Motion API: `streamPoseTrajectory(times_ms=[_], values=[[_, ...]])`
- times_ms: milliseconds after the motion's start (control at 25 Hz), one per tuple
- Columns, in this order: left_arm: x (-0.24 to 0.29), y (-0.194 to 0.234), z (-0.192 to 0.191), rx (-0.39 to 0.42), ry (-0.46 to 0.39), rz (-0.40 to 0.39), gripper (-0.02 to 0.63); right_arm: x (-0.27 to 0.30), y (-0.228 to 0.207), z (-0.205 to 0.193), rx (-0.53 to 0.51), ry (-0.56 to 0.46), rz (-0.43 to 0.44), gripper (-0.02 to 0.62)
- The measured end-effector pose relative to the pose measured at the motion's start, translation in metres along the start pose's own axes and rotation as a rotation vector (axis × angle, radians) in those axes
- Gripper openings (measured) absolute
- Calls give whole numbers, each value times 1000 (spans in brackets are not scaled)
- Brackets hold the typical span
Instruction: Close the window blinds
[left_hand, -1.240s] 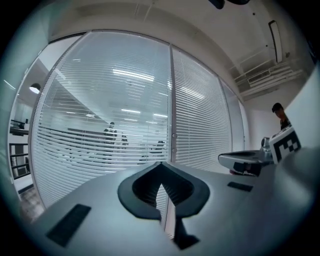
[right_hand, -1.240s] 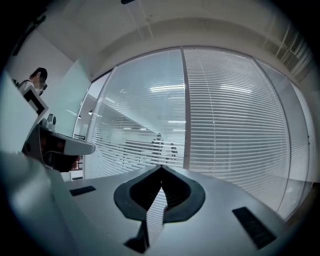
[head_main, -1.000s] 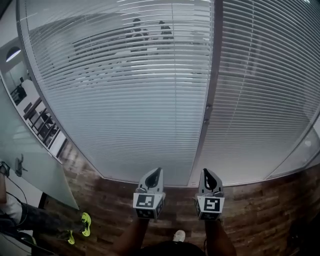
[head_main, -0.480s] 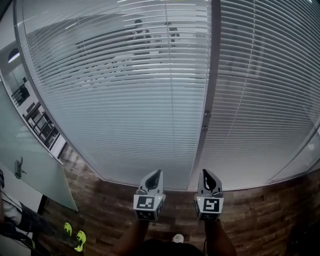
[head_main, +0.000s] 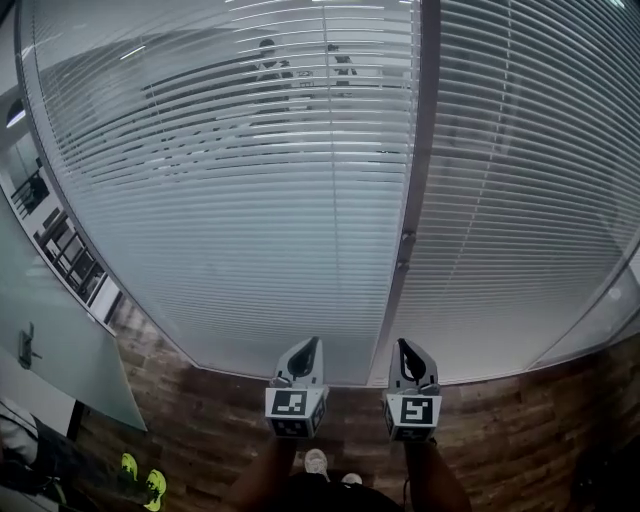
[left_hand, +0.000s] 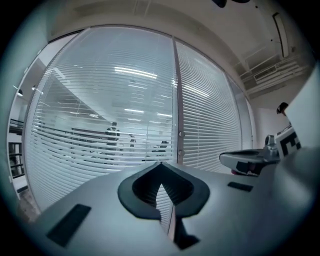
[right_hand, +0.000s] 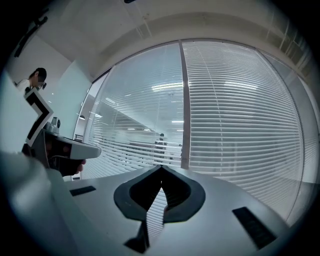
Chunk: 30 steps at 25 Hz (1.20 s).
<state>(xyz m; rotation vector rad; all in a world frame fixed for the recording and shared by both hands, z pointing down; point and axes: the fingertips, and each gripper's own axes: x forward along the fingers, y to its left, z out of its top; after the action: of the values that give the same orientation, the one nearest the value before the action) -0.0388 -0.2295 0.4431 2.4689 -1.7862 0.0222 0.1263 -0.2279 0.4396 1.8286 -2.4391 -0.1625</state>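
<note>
- Jaws: left gripper (head_main: 309, 345) has its jaws pressed together at the tips with nothing between them. Right gripper (head_main: 408, 346) is the same, tips meeting and empty. Both are held level, side by side, pointing at the window.
- Task thing: the blinds (head_main: 250, 200) cover the glass wall straight ahead, well apart from both grippers. Left-panel slats are tilted open enough that people (head_main: 268, 55) show through. Right-panel slats (head_main: 530, 200) read much nearer shut.
- Likely control: two small knobs (head_main: 404, 240) on the mullion (head_main: 422, 120) between the panels. I can't tell whether they drive the slats, and no cord or wand is visible.
- Risk 1: going in with the jaws pressed together. They'd just bump the knob, so they need spreading first.
- Risk 2: the knob is small and looks smooth, so the pads may slip off when twisting.
- Risk 3: turning the wrong way would open the slats further. Watch the left panel's see-through as feedback.
- Risk 4: jaw tips hitting the glass if the approach overshoots the mullion.
- Risk 5: the slats may sit behind the glass, so pushing them directly may not be possible.
- Containers: none in view, only the window, the wood floor (head_main: 520, 430) and the grippers.
</note>
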Motion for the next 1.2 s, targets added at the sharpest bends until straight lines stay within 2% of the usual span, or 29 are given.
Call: streamPoseTrajectory(times_ms=[200, 400, 640, 760, 960, 1200], values=[[29, -1, 4, 58, 12, -49, 0, 23, -8, 11, -10, -25, -30, 2], [51, 19, 10, 61, -37, -76, 0, 42, -18, 11, -6, -30, -86, 2], [69, 34, 26, 35, -49, -109, 0, 66, -25, 9, -8, -20, -125, 2], [77, 43, 1, 47, -50, -112, 0, 68, -20, -10, -3, -16, -141, 2], [82, 64, -49, 44, 40, -95, 0, 70, -5, -38, -56, -18, -153, 2], [106, 63, -53, 33, 21, -114, 0, 90, -12, -43, -69, -37, -151, 2]])
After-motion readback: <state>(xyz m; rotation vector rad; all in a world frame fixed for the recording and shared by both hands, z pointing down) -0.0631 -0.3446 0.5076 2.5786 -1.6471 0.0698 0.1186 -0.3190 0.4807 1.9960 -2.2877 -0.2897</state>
